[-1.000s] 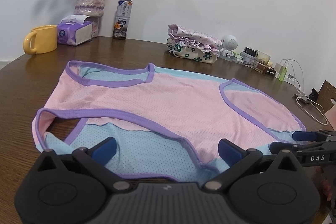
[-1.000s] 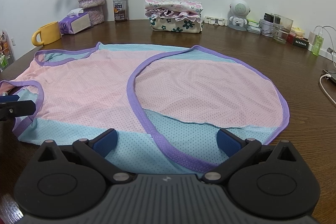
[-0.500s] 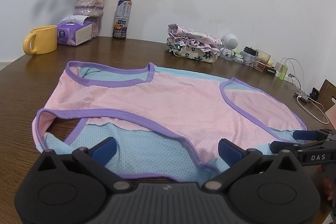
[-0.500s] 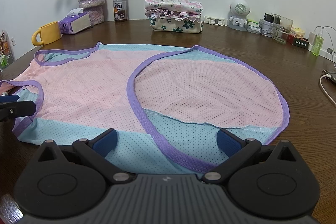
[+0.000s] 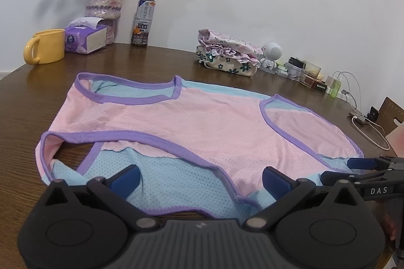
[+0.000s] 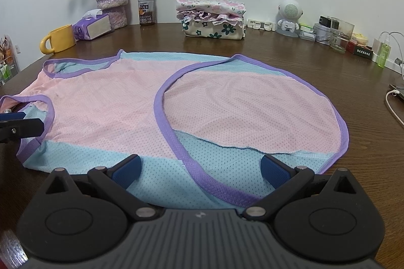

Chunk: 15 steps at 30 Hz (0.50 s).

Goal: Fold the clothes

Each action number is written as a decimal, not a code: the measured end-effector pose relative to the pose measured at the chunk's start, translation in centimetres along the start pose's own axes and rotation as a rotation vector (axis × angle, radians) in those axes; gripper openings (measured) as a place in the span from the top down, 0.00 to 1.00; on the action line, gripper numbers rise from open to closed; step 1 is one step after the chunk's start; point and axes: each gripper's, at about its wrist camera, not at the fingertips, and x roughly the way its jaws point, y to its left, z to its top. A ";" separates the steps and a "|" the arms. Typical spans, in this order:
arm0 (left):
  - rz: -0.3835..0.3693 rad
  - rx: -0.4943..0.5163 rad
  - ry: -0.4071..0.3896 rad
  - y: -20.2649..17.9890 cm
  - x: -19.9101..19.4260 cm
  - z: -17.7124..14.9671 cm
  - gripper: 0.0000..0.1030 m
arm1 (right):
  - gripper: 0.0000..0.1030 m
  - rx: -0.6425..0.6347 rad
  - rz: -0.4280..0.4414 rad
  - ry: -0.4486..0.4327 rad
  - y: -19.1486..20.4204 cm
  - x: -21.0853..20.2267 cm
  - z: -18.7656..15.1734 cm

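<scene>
A pink and light-blue mesh tank top with purple trim [image 5: 192,125] lies spread flat on the brown wooden table; it also shows in the right wrist view [image 6: 121,112]. My left gripper [image 5: 200,179] is open, low over the garment's near blue edge by an armhole. My right gripper [image 6: 200,169] is open over the near blue edge by the other purple-trimmed opening. Each gripper's blue-tipped fingers show at the side of the other's view: the right one [image 5: 358,164] and the left one [image 6: 15,117].
At the back stand a yellow mug [image 5: 46,45], a purple tissue box [image 5: 84,38], a vase of flowers [image 5: 106,1], a tea bottle [image 5: 144,19], a stack of folded floral clothes [image 6: 212,19], a white robot toy [image 6: 289,14], glass jars [image 6: 339,34] and charging cables [image 5: 366,125].
</scene>
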 end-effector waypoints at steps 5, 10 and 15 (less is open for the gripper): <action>0.005 0.012 0.006 -0.1 0.1 0.0 0.01 | 0.01 0.001 0.000 -0.002 0.0 0.0 -0.1; 0.004 0.009 0.006 -0.1 0.1 0.1 0.01 | 0.01 0.001 -0.002 -0.004 0.0 0.0 -0.1; 0.004 0.009 0.005 -0.1 0.1 0.0 0.01 | 0.01 0.001 -0.003 -0.004 0.1 0.1 0.0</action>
